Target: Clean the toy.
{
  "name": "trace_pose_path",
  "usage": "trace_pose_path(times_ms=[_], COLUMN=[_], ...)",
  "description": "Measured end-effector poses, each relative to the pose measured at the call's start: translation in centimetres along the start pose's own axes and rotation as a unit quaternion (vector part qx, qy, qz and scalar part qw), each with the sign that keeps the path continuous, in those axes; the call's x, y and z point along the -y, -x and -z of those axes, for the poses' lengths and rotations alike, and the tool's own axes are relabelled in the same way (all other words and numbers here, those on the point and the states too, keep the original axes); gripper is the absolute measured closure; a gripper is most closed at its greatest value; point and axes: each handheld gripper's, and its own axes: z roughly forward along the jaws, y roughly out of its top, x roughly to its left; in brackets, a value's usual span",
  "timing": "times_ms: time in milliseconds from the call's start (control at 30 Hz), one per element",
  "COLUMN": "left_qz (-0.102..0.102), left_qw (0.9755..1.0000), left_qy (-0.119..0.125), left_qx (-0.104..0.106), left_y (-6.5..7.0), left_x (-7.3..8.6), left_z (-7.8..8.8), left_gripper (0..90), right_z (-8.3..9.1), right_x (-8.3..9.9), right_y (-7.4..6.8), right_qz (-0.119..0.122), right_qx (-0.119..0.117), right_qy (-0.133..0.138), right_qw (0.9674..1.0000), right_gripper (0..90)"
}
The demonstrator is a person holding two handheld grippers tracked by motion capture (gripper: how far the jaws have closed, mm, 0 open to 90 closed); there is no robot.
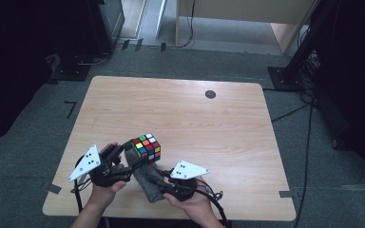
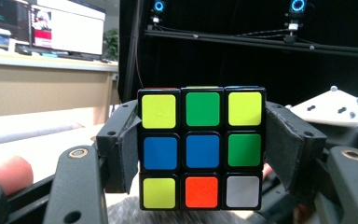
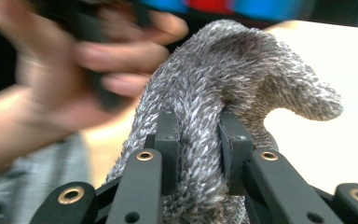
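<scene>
- Your left gripper (image 2: pixel 201 154) pinches the puzzle cube (image 2: pixel 201 147) from both sides; the cube sits between its pads, lifted over the near part of the table (image 1: pixel 180 109).
- Your right gripper (image 3: pixel 198 140) squeezes a fold of the grey cloth (image 3: pixel 214 84) between its pads, just under the cube.

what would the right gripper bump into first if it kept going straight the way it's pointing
Probably the puzzle cube held by the left gripper. The right gripper, shut on the grey cloth, points up toward the cube's underside, with the person's left hand alongside; depth is unclear.
</scene>
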Motion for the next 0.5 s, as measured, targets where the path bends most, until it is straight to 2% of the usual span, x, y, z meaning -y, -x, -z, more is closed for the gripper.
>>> trace_pose_path(times_ms=[67, 167, 233, 300, 433, 500], left_qz=[0.001, -0.001, -0.004, -0.003, -0.007, -0.007], left_qw=[1.0000, 0.9999, 0.9999, 0.9999, 0.9998, 0.9999], left_qy=[0.001, 0.002, 0.001, -0.001, -0.007, -0.007], left_qx=[-0.004, -0.010, -0.013, -0.013, -0.015, -0.014], left_y=[-0.2, -0.5, -0.6, -0.6, -0.6, -0.5], left_x=[-0.1, -0.1, -0.1, 0.0, 0.1, 0.2], left_z=[0.2, 0.4, 0.5, 0.4, 0.2, 0.1], left_gripper=[34.7, 34.7, 34.7, 34.7, 34.7, 34.7], right_z=[0.6, 1.7, 2.4, 2.9, 2.7, 2.5], right_x=[0.0, 0.1, 0.3, 0.7, 1.9, 2.3], right_y=[1.3, 3.7, 4.9, 6.2, 7.7, 8.1], right_qz=[-0.005, -0.031, -0.032, -0.013, -0.022, -0.030], right_qx=[0.042, 0.101, 0.138, 0.189, 0.214, 0.213], right_qy=[-0.008, -0.015, -0.024, -0.045, -0.074, -0.083], right_qw=[0.9991, 0.9943, 0.9896, 0.9809, 0.9737, 0.9730], right_gripper=[73.9, 73.8, 73.4, 73.3, 71.7, 66.2])
